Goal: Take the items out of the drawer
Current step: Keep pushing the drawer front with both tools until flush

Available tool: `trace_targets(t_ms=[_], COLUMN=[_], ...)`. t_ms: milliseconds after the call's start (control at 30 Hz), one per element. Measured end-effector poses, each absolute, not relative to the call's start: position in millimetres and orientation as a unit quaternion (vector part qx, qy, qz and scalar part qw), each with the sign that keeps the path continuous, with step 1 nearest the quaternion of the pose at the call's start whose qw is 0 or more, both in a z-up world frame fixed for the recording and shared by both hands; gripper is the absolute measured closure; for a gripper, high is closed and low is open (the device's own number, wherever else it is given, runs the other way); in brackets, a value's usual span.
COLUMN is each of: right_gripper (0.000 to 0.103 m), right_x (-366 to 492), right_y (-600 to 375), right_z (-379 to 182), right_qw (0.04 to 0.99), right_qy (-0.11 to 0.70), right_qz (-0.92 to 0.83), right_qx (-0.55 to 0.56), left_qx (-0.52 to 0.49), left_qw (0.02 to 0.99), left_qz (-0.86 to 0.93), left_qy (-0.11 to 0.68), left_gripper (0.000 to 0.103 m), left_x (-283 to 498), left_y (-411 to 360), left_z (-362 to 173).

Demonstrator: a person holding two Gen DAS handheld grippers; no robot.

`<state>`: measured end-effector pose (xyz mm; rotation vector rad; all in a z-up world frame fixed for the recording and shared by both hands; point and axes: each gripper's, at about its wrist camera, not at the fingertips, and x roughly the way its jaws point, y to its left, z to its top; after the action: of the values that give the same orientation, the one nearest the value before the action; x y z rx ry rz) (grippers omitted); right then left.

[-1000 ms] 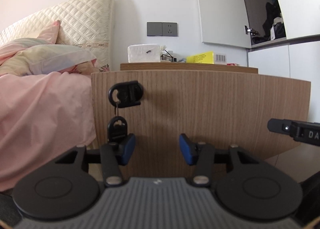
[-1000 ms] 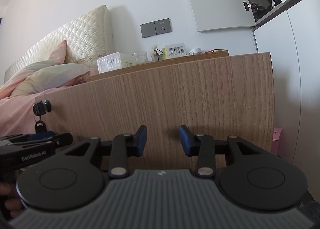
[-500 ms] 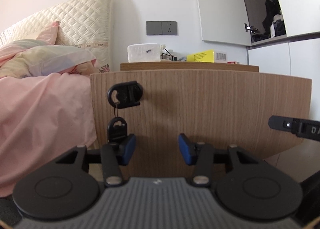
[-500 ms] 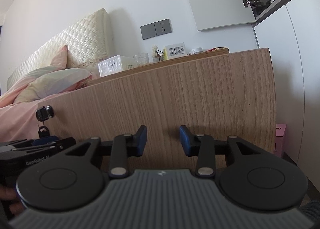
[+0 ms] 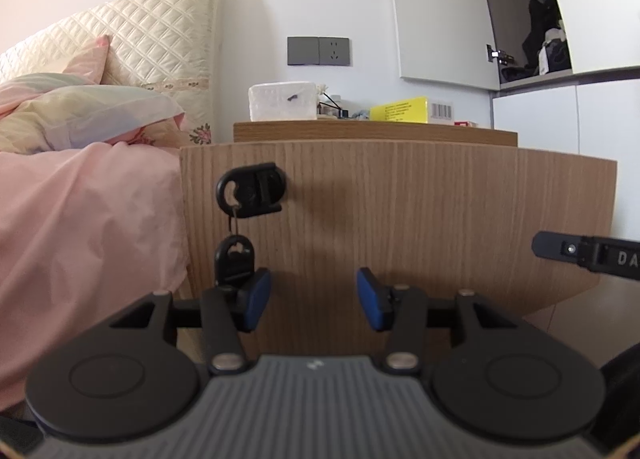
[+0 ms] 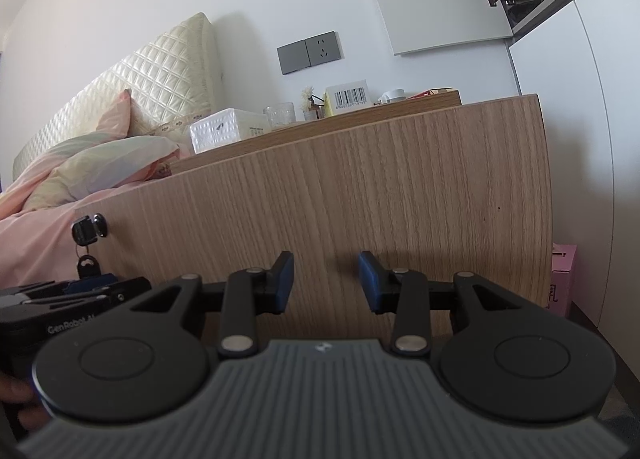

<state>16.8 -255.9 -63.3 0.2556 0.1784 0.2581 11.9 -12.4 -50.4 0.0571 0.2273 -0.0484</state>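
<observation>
pink bedding (image 5: 80, 211) and pillows (image 5: 84, 115) far left of the left tongs (image 5: 314, 295). a black key (image 5: 251, 190) sits in the lock of the wooden drawer front (image 5: 400, 211), up-left of the left tongs; a second key (image 5: 234, 259) dangles from it, just above the left blue pad (image 5: 256, 297). drawer front fills the view straight ahead of both tongs, inside hidden. above it, nightstand top with white box (image 5: 282, 101) and yellow box (image 5: 400, 111). left tongs level, jaws apart, empty. right tongs (image 6: 326, 283) tilted a bit, jaws apart, empty, facing the drawer front near its right end; white cabinet (image 6: 592, 139) to the right.
</observation>
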Motion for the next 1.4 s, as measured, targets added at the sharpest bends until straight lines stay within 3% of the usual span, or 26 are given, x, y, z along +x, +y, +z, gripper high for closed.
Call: trace_targets(t_ms=[567, 967, 1400], right_gripper=[0.063, 0.063, 0.063], right_x=[74, 116, 153], right_y=[-254, -249, -252], right_z=[-54, -43, -38], right_qw=[0.978, 0.973, 0.968], right_qy=[0.119, 0.155, 0.181], right_qz=[0.126, 0.118, 0.138], right_qx=[0.120, 0.124, 0.108], left_qx=[0.059, 0.022, 0.042], left_qw=[0.989, 0.987, 0.987], left_qz=[-0.031, -0.048, -0.033], left_qy=[0.131, 0.151, 0.155], left_gripper=[0.056, 0.060, 0.057], left_x=[67, 106, 141], left_y=[-12, 0, -9], left_z=[-49, -44, -46])
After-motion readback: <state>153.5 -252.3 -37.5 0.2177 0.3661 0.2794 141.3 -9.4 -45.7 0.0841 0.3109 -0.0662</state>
